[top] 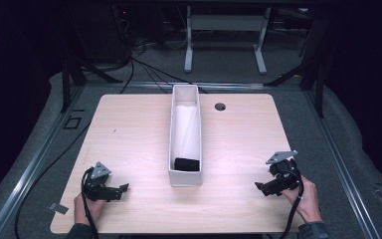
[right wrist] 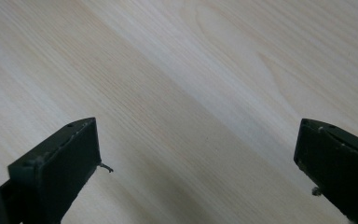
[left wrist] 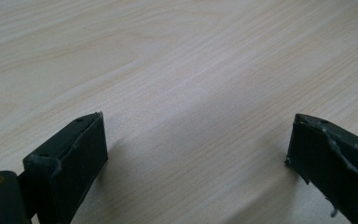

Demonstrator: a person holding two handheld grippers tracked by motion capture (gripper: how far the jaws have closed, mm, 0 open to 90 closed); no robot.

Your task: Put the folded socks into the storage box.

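while both hands rest near the desk's front edge in the high view, the left gripper sits at about seven o'clock and the right gripper at about four o'clock, each well apart from the long white box at the centre, which runs toward twelve o'clock; a black object lies inside its near end, with white material behind it. along the left gripper view, its fingers stand wide open over bare wood, nothing between them. along the right gripper view, the fingers likewise gape wide over bare wood, holding nothing
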